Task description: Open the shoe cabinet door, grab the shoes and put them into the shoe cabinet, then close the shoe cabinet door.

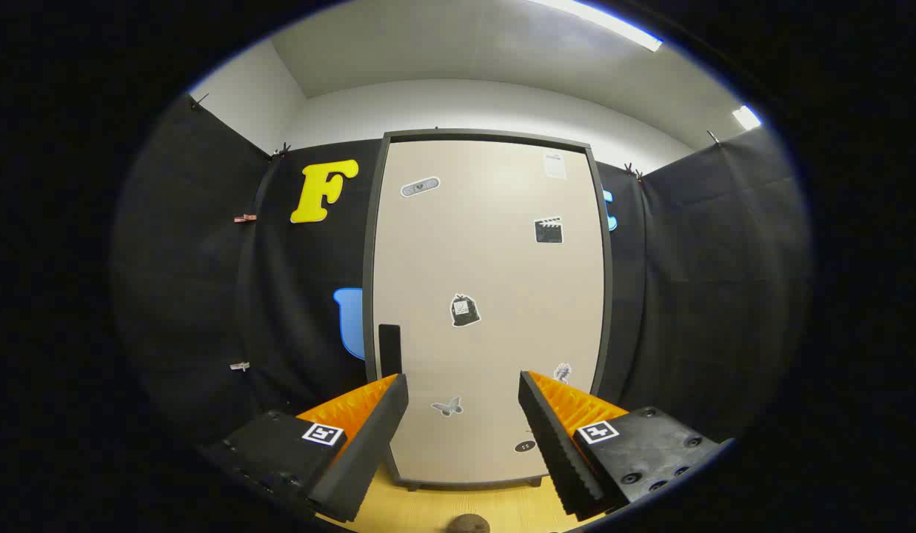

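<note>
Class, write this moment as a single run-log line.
cabinet door: shut | handle: at door's left edge, just beyond left finger | gripper: fingers open, holding nothing | stage: door not yet opened

Single fisheye view carried on gripper [463,385], aimed forward along two spread fingers [369,429]. Shoe cabinet door [487,296] faced squarely, seen whole from top frame to feet, at moderate nearness, beyond fingertips. Slight upward tilt: ceiling and strip lights [598,18] taken in above, strip of wooden floor [428,511] below, between fingers
</note>
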Demonstrator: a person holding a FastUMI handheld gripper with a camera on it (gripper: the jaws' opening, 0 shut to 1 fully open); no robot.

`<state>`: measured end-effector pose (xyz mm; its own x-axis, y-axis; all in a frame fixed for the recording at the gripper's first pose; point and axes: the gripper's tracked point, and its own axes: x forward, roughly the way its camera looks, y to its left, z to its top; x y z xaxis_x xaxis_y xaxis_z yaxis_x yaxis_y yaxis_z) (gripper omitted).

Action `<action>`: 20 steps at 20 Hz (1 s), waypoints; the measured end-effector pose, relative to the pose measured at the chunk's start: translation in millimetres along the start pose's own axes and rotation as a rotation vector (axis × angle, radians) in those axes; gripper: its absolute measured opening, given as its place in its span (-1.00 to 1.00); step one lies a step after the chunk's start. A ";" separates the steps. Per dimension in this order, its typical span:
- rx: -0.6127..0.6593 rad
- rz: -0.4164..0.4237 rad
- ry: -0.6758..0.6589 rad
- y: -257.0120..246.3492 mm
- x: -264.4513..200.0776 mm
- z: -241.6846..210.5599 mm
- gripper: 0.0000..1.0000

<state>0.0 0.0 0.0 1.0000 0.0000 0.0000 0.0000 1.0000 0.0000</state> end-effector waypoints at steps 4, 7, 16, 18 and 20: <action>0.001 -0.013 0.012 -0.7 0.0 -1.9 0.96; -0.002 -0.018 0.007 -0.2 -2.9 -0.3 0.96; -0.005 -0.026 0.008 -2.8 -6.9 0.6 0.96; 0.005 -0.019 0.017 0.7 -4.6 -2.5 0.96; 0.020 -0.008 0.026 6.0 -1.3 -6.4 0.96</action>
<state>-1.3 6.0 -6.4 0.9996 -0.0082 -0.0261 0.0087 0.9998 0.0197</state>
